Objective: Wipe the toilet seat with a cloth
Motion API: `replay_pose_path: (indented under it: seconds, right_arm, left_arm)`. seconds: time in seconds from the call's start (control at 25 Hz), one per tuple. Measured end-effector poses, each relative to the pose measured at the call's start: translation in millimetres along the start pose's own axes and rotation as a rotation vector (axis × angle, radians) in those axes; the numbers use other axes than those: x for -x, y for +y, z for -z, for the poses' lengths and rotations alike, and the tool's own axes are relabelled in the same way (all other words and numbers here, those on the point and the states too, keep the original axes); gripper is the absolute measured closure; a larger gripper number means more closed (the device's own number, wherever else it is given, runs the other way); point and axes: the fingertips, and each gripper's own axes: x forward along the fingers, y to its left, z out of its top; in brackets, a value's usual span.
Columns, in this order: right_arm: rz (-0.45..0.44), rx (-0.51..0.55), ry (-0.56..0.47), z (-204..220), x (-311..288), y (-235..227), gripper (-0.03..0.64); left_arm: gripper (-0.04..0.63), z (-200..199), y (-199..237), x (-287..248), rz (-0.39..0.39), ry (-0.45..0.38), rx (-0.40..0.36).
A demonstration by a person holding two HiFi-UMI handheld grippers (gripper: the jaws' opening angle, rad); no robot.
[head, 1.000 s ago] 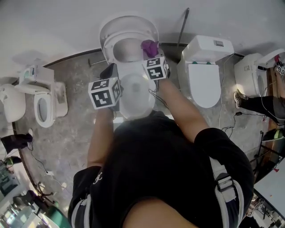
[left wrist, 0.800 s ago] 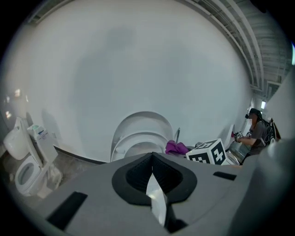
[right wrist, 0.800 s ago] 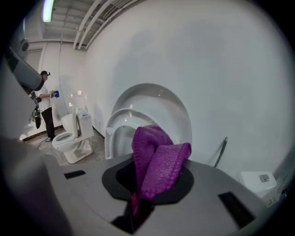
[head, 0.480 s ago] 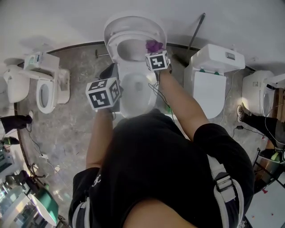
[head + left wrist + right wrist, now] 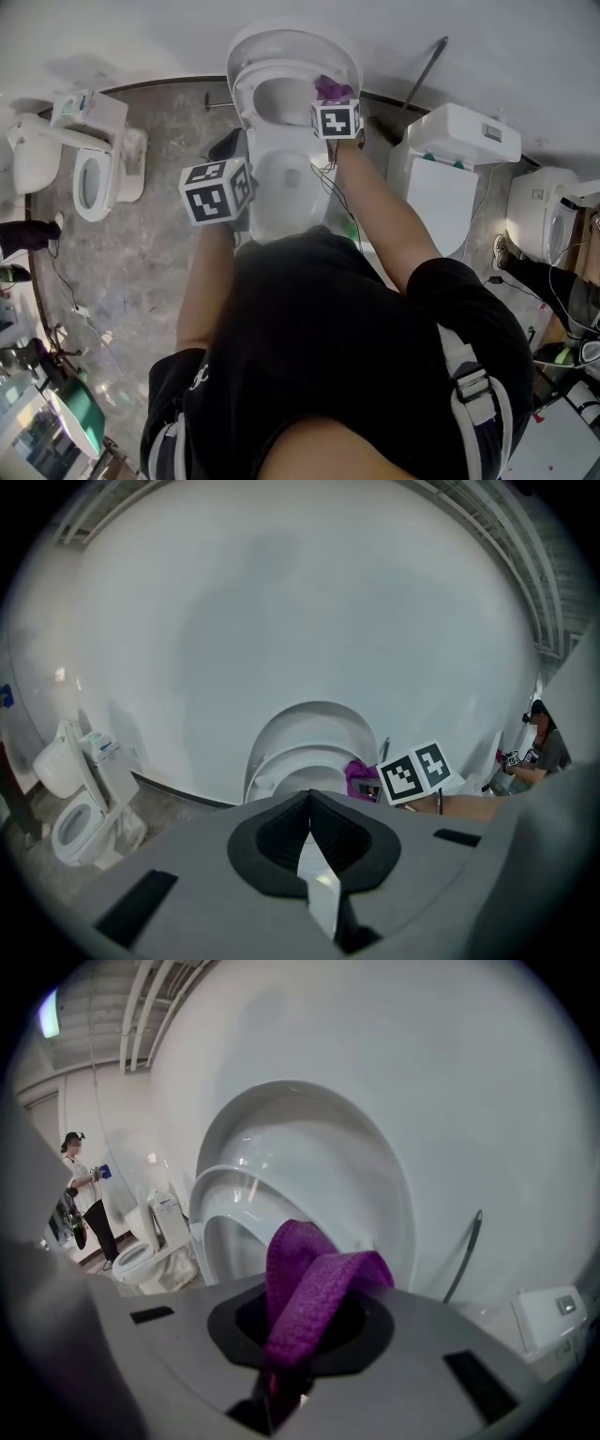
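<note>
A person in a black shirt [image 5: 328,328] leans over a white toilet whose raised white lid [image 5: 291,39] rests back against the white wall [image 5: 141,37]. The right tongs [image 5: 332,101] are clamped on a purple woven cloth [image 5: 330,87], which sits at the right edge of the white toilet seat [image 5: 246,98], towards the back by the lid; whether the cloth presses on the seat cannot be told. In the right gripper view the cloth [image 5: 314,1283] loops up out of the right tongs [image 5: 298,1354], its fold standing in front of the seat [image 5: 214,1206] and the lid [image 5: 319,1138].

The left tongs [image 5: 230,148] are pressed fully together with nothing between them, held just off the left edge of the toilet, nearer its front. In the left gripper view the left tongs [image 5: 309,803] point at the seat [image 5: 281,761], with the cloth [image 5: 361,778] at its right edge.

On the grey stone floor [image 5: 159,197] stand two more white toilets, one to the left [image 5: 94,173] and one to the right [image 5: 441,178].
</note>
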Motion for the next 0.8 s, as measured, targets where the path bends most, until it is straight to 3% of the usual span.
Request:
replay_pose_path:
  seconds: [0.48, 0.8]
  right_arm:
    - [0.027, 0.25, -0.096, -55.7, -8.5, 64.7, 0.565]
    - [0.047, 0.321, -0.101, -74.9, -28.1, 106.6, 0.565]
  left_arm:
    - [0.588, -7.8, 53.8, 8.1, 0.023, -0.018, -0.004]
    - [0.588, 5.9, 101.3, 19.5, 0.009, -0.011, 0.041]
